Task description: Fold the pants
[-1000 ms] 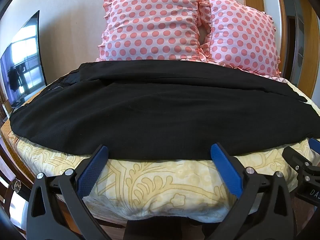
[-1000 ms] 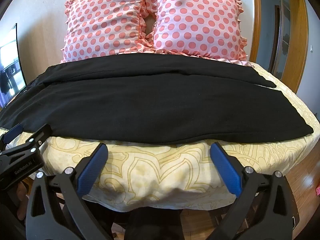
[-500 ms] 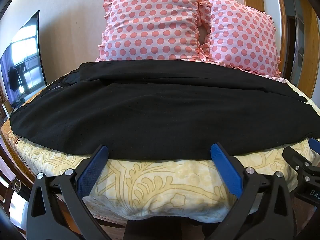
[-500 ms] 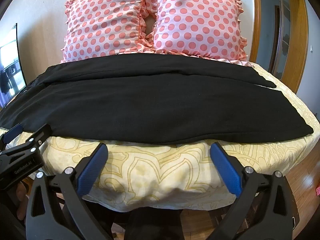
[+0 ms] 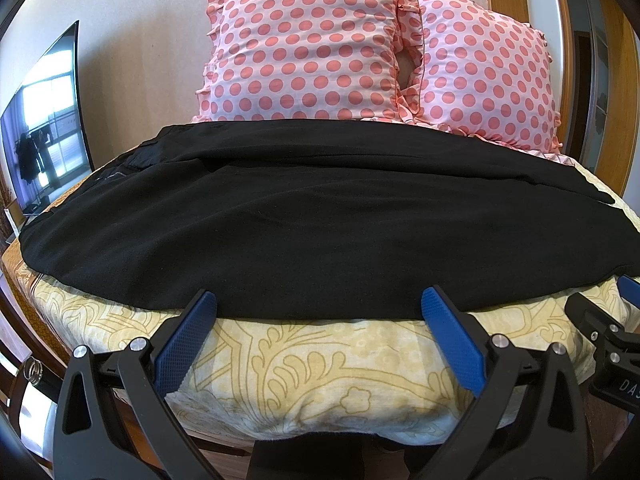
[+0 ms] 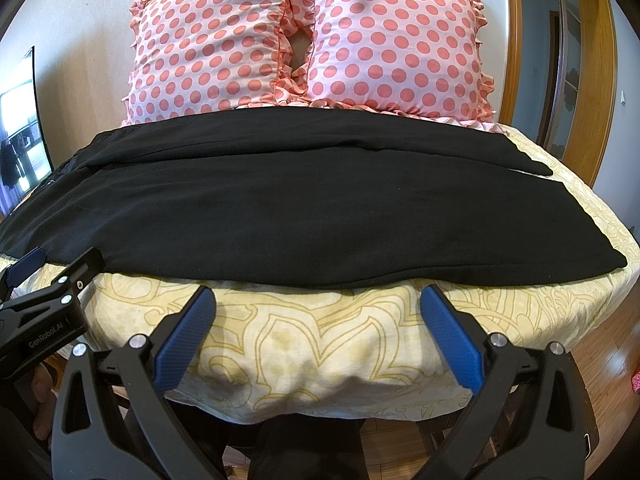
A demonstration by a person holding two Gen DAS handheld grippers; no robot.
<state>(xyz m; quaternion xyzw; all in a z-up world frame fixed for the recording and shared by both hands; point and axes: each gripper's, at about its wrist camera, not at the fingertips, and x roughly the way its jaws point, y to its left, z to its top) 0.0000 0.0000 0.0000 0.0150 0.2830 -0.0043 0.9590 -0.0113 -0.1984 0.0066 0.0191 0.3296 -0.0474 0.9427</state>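
Black pants (image 5: 304,216) lie spread flat across the bed, waist at the left, leg ends at the right; they also show in the right wrist view (image 6: 312,208). One leg lies partly over the other along the far side. My left gripper (image 5: 318,312) is open and empty, its blue fingertips right at the pants' near edge. My right gripper (image 6: 318,306) is open and empty, just short of the near edge. The left gripper also shows at the left in the right wrist view (image 6: 56,276). The right gripper shows at the right edge in the left wrist view (image 5: 604,312).
The bed has a yellow patterned sheet (image 5: 320,372). Two pink polka-dot pillows (image 5: 304,56) (image 6: 392,40) stand against the wall behind the pants. A dark TV screen (image 5: 44,120) is at the left. A wooden door frame (image 6: 588,80) and wood floor (image 6: 616,356) are at the right.
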